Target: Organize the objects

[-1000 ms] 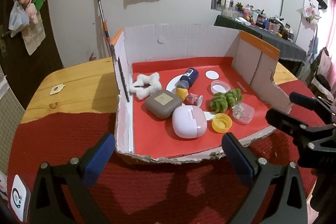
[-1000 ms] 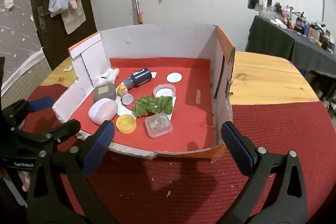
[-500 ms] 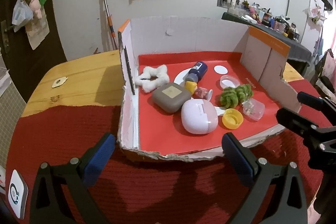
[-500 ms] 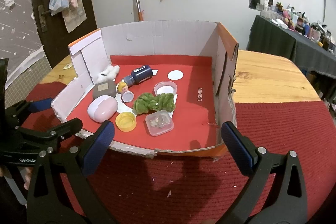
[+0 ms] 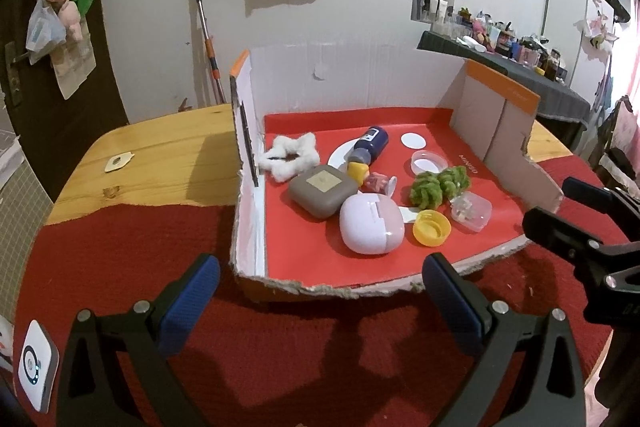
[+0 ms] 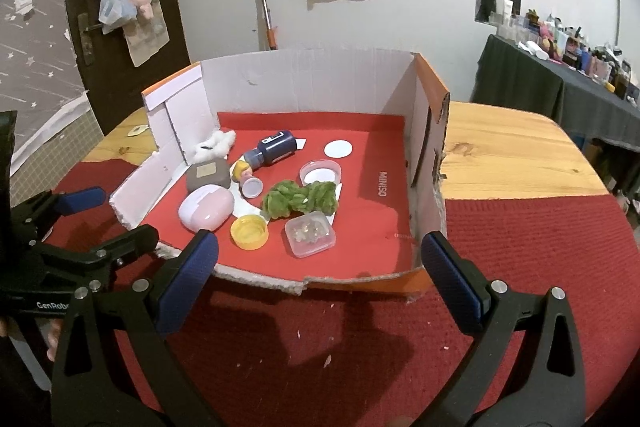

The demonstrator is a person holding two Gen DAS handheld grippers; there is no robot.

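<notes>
The bench (image 6: 520, 155), half under a red cloth (image 6: 360, 339), carries a torn cardboard box (image 5: 360, 75) with its near wall gone. All the small things lie loose on its red floor: a grey case (image 5: 322, 190) touching a pink case (image 5: 371, 223), a green scrunchie (image 5: 439, 184), a white scrunchie (image 5: 289, 155), a blue bottle (image 5: 370, 143) on its side, a clear tub (image 5: 470, 211), a yellow cap (image 5: 431, 227). Both the left claw (image 5: 320, 301) and right claw (image 6: 320, 271) hang spread and empty before the box. Whether sorting is starting or finished, I can't judge.
</notes>
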